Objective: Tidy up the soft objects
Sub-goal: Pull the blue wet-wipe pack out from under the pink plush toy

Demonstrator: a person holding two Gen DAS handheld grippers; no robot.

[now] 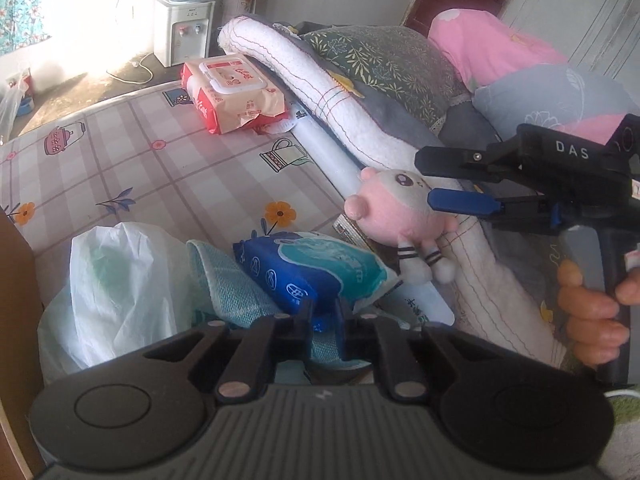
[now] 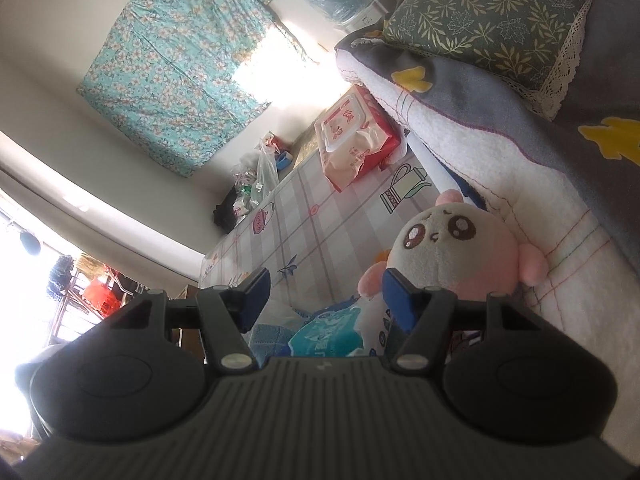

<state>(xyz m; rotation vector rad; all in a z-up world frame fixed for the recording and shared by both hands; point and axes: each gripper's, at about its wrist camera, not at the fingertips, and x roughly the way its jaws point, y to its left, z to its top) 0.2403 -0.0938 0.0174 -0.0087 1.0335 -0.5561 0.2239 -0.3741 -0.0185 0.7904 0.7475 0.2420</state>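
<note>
The pink-and-white plush toy (image 1: pixel 394 216) lies on the bed against the rolled white quilt (image 1: pixel 320 92), just beyond a blue tissue pack (image 1: pixel 316 268) that rests on a teal cloth (image 1: pixel 224 276). The right gripper (image 1: pixel 428 178) reaches toward the toy's head with its jaws spread wide, one blue pad beside the face, gripping nothing. The left gripper (image 1: pixel 324 316) is clenched above the teal cloth; whether it pinches the cloth is unclear. A white plastic bag (image 1: pixel 120 280) sits left.
</note>
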